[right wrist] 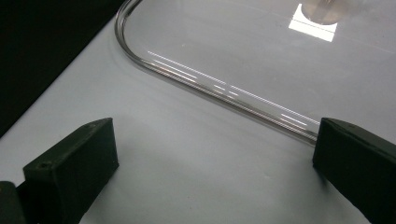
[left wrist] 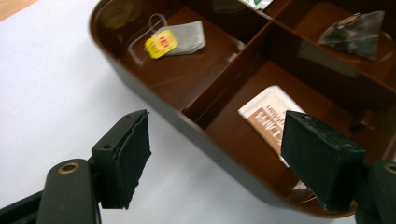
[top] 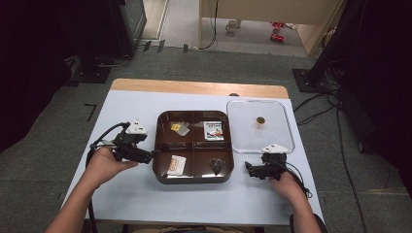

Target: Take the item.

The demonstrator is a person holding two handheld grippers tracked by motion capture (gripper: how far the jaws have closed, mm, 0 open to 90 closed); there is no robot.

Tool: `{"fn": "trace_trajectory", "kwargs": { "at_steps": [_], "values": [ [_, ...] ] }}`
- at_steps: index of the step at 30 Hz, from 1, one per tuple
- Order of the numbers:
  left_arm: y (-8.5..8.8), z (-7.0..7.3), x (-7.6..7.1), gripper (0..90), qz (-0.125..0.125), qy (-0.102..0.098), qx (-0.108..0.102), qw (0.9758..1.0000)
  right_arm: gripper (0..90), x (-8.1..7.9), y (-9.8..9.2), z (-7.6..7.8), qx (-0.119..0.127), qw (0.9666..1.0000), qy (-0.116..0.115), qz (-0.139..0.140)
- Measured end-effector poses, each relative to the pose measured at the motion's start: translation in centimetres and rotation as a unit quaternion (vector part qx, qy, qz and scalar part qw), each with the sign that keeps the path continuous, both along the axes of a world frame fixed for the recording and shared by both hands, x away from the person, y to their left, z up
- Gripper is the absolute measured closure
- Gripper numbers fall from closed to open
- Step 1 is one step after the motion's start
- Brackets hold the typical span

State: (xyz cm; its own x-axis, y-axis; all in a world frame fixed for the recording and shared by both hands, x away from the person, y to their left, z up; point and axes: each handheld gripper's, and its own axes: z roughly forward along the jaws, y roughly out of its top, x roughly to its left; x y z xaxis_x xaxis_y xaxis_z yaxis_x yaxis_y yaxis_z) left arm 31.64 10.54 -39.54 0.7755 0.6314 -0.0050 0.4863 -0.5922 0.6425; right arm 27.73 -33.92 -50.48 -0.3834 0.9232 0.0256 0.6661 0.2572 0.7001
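A brown four-compartment tray (top: 193,180) sits mid-table. It holds a yellow-tagged teabag (top: 180,128), a printed white packet (top: 214,130), a white-and-brown sachet (top: 177,165) and a dark pyramid teabag (top: 216,165). My left gripper (top: 151,155) is at the tray's left wall. It is open (left wrist: 217,158), straddling the rim (left wrist: 154,100), with the sachet (left wrist: 266,114) just beyond one jaw and the teabag (left wrist: 175,39) farther off. My right gripper (top: 249,170) rests right of the tray, open (right wrist: 215,168) and holding nothing. It lies near the corner of a clear lid (right wrist: 261,51).
The clear lid (top: 260,141) with a small round knob (top: 261,120) lies flat on the table, right of the tray. Bare white tabletop (top: 131,194) surrounds both. Beyond the table's wooden far edge are grey floor, cables and dark equipment stands.
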Motion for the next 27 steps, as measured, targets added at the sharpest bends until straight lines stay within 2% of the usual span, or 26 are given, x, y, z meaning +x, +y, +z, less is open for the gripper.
{"fn": "trace_trajectory", "kwargs": {
  "at_steps": [6, 7, 10, 18, 20, 22, 25, 27],
  "values": [
    [-0.9, 0.1, 0.1, 25.7, -0.01, -0.003, -0.018, 0.9998, 0.0, 0.0, 0.0, 0.0, 0.0, 1.0, 0.0, 0.0],
    [-1.1, 0.1, 0.1, 28.5, -0.016, -0.003, -0.021, 0.9996, 0.0, 0.0, 0.0, 0.0, 0.0, 1.0, 0.0, 0.0],
    [-1.7, 0.0, 0.1, 30.4, -0.027, 0.003, -0.027, 0.9992, 0.0, 0.0, 0.0, 0.0, 0.001, 1.0, 0.0, 0.0],
    [-3.2, -0.7, 0.4, 34.0, -0.036, -0.005, -0.004, 0.9993, 0.0, 0.0, 0.0, 0.0, 0.001, 1.0, 0.001, -0.001],
    [-3.4, -0.9, 0.5, 34.9, -0.037, -0.006, -0.006, 0.9993, 0.0, 0.0, 0.0, 0.0, 0.001, 1.0, 0.001, -0.001],
    [-3.6, -1.0, 0.6, 38.7, -0.042, -0.002, -0.009, 0.9991, 0.0, 0.0, 0.0, 0.0, 0.0, 1.0, 0.0, 0.0],
    [-4.2, -1.3, 0.6, 39.7, -0.053, 0.002, 0.001, 0.9986, 0.0, 0.0, 0.0, 0.0, 0.0, 1.0, 0.0, 0.0],
    [-4.6, -1.7, 0.6, 43.3, -0.06, 0.008, 0.002, 0.9982, 0.0, 0.0, 0.0, 0.0, 0.0, 1.0, 0.0, 0.0]
  ]
}}
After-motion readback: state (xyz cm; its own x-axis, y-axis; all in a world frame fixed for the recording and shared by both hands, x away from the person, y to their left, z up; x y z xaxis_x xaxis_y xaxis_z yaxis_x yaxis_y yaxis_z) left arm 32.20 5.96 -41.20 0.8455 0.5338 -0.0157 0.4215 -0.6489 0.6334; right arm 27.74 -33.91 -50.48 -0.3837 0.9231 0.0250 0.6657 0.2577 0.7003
